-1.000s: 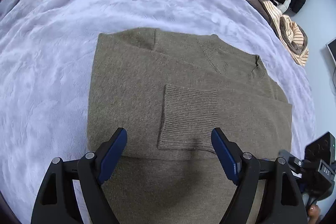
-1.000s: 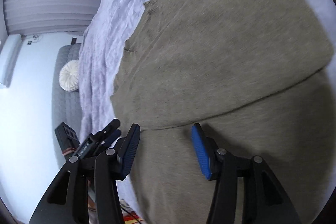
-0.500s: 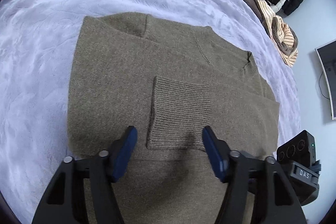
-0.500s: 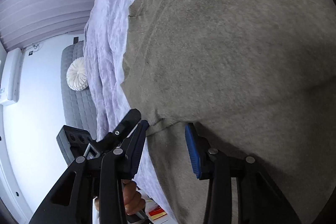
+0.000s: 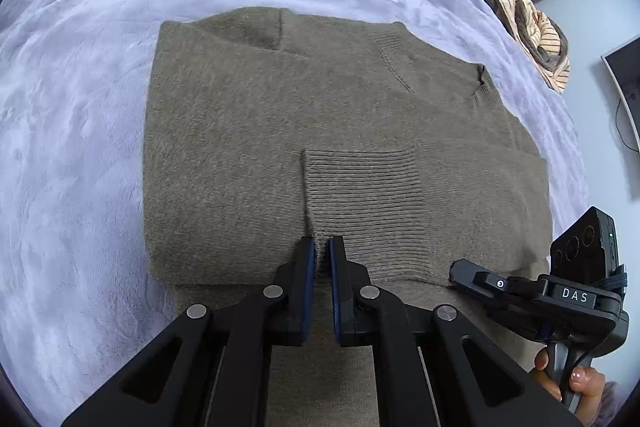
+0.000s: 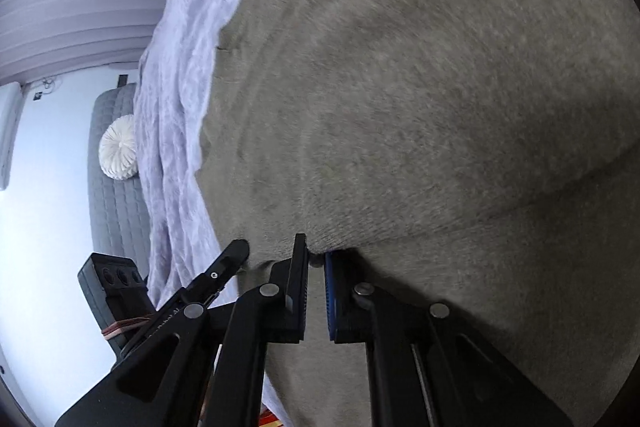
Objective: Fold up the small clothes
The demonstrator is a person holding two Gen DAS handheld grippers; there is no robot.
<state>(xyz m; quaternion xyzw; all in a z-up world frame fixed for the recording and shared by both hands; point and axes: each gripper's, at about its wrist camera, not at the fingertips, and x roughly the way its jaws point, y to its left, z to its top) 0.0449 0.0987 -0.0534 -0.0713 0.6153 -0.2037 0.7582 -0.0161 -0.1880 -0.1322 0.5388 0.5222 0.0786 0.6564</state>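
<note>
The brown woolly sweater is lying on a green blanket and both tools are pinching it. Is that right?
Not quite. The fluffy blanket is pale lilac, not green, as the left wrist view shows. The rest holds: the olive-brown knitted sweater lies on it, and the left tool and right tool are both shut on its fabric.

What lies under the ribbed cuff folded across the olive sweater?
The ribbed cuff rests on the olive sweater, which lies on the lavender blanket. The left gripper pinches the fold edge there. Lower layers are covered.
</note>
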